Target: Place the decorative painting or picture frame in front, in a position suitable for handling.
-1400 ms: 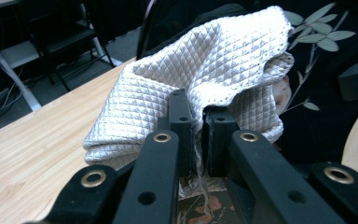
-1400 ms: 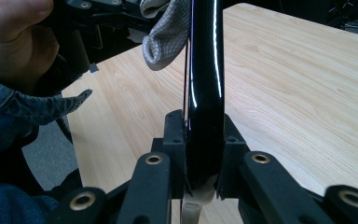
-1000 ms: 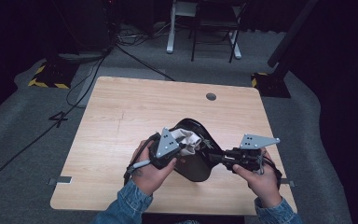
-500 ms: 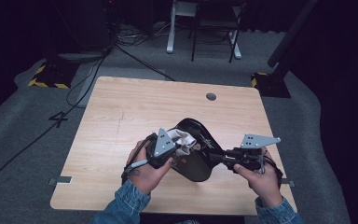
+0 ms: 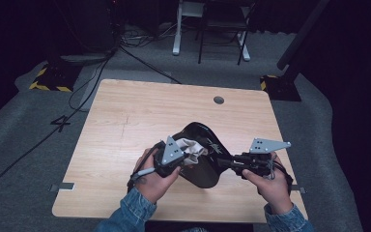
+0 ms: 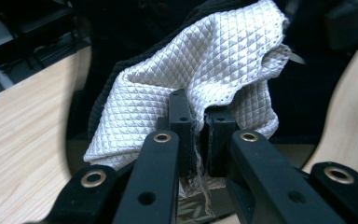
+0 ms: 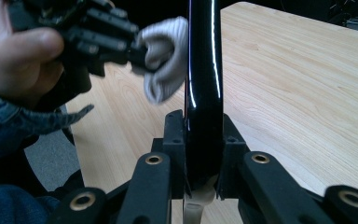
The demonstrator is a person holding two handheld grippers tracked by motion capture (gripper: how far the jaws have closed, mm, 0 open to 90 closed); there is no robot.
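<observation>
A glossy black oval dish (image 5: pixel 204 166) is held up on edge over the near half of the wooden table (image 5: pixel 140 116). My right gripper (image 5: pixel 226 162) is shut on its rim; in the right gripper view the dish's edge (image 7: pixel 204 70) rises between the pads (image 7: pixel 175 135). My left gripper (image 5: pixel 186 157) is shut on a white quilted cloth (image 5: pixel 192 147) that lies against the dish's face. In the left gripper view the cloth (image 6: pixel 205 70) bunches over the closed fingertips (image 6: pixel 181 116). The right gripper view has the cloth (image 7: pixel 168 56) and the left gripper (image 7: pixel 135 46) just left of the dish.
A round cable hole (image 5: pixel 218 100) sits near the table's far edge. Beyond the table stand chair legs (image 5: pixel 207 34), and cables (image 5: pixel 125 48) run over the grey floor. Both hands are near the table's front edge, with denim sleeves (image 5: pixel 130 215) below.
The left gripper and its cloth have shifted slightly left across the dish's face. The right gripper and the dish have stayed put.
</observation>
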